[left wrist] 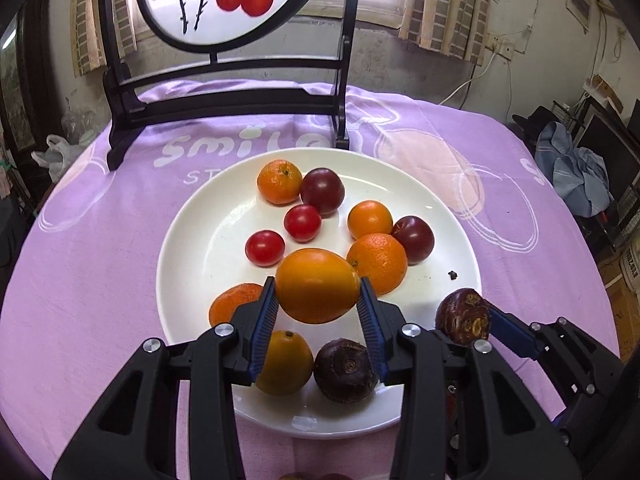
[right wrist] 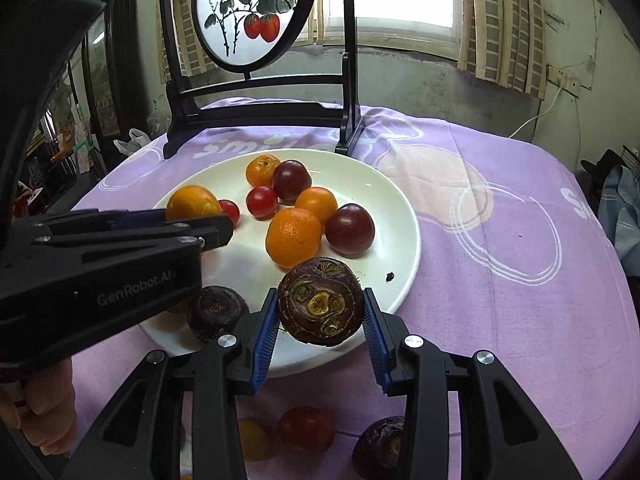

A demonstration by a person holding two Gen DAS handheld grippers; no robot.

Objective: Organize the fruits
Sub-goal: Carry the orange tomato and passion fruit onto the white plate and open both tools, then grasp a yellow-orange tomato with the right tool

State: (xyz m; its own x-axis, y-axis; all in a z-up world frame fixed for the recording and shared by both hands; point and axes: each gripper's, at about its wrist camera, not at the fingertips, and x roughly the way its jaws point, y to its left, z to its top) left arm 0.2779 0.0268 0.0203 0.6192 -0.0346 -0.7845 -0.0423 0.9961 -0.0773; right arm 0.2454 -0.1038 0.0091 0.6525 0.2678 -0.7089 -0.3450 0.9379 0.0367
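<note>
step: both hands are carrying fruit over the white plate | left gripper fingers are grasping an orange; right gripper fingers are grasping a water chestnut | next: lowering each into a free spot on the plate, then releasing

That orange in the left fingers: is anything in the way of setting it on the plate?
Partly. The orange hangs over the white plate, with other fruit beneath and beside it. Bare plate lies to its left, near the red tomato.
</note>
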